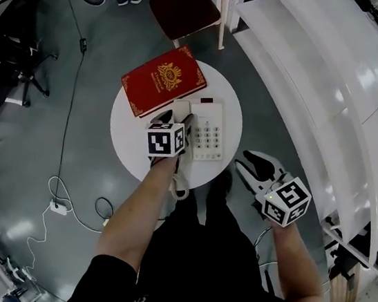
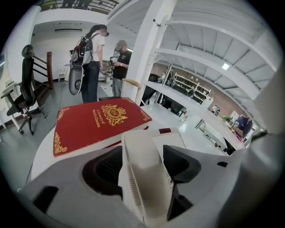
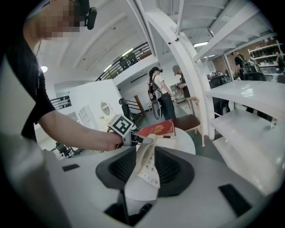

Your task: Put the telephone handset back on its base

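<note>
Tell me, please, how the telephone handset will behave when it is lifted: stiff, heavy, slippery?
The handset looks like hard, smooth plastic, so probably stiff, fairly light and a little slippery between jaws. Its coiled cord at the table edge would likely pull back as it rises.

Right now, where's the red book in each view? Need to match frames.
Head view: red book lies above centre, on the upper-left part of the round white table.
Left gripper view: book fills centre-left, lying flat with its gold crest facing up.
Right gripper view: book is small, near centre.
Shared landmark: the round white table under the book.
</note>
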Tool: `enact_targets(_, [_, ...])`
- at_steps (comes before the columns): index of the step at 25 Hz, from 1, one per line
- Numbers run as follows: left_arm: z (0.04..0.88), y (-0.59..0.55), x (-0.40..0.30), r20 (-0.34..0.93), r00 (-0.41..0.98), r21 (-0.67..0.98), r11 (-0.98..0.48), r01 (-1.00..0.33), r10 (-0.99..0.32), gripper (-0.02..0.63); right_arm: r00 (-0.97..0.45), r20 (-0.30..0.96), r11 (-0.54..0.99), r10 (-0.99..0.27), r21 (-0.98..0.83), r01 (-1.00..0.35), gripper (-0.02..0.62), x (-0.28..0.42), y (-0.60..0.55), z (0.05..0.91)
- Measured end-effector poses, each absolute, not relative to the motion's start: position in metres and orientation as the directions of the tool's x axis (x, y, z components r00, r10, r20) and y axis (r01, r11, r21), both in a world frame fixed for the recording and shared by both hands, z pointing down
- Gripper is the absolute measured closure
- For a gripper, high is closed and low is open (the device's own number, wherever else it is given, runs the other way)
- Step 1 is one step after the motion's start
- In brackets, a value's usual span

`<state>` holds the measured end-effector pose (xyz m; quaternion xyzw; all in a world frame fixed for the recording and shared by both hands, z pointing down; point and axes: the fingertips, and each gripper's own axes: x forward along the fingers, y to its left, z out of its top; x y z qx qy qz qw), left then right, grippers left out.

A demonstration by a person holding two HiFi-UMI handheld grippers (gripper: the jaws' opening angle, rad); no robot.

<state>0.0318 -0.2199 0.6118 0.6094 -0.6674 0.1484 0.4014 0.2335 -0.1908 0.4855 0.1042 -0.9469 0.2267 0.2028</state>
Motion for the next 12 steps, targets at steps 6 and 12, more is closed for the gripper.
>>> enact_targets(6, [0.608,-0.201,0.041,0.718,0.069,0.286,0.203,-0.937,-0.693,0.310,-0.901,0.423,0.880,-0.100,-0.385,-0.278,0.463,0.231,-0.190,0.482])
enact_targets(12, [0.573,-0.191,0.043,0.656,0.102,0.329,0.162,-0.930,-0.748,0.396,-0.924,0.368,0.899,-0.105,-0.363,-0.247,0.496,0.224,-0.192,0.453])
